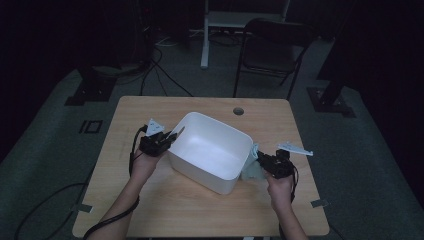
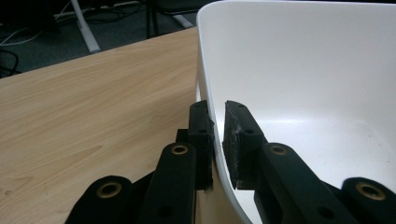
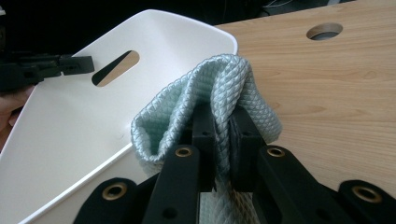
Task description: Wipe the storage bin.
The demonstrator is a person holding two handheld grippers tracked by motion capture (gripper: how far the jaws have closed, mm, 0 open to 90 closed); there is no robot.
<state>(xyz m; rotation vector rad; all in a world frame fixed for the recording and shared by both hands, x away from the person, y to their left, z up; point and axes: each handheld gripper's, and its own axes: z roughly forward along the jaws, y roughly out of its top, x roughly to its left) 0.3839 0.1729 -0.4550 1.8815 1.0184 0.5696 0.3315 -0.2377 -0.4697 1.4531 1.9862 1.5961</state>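
Note:
A white plastic tub [image 1: 212, 150] sits tilted in the middle of the wooden table. My left gripper [image 1: 167, 140] is shut on the tub's left wall [image 2: 205, 70], one jaw outside and one inside, as the left gripper view shows [image 2: 218, 140]. My right gripper [image 1: 260, 162] at the tub's right side is shut on a folded pale-green quilted cloth [image 3: 219, 88], which bulges above the jaws [image 3: 223, 140] next to the tub's rim [image 3: 187, 18]. The cloth [image 1: 251, 167] hangs against the tub's outer right wall.
The table [image 1: 165, 210] has a round cable hole [image 1: 238, 111] at the back. A slot handle [image 3: 116, 66] is cut in the tub's far wall. A black chair [image 1: 272, 50] and a white desk leg [image 1: 205, 35] stand behind the table. Cables lie on the floor at left.

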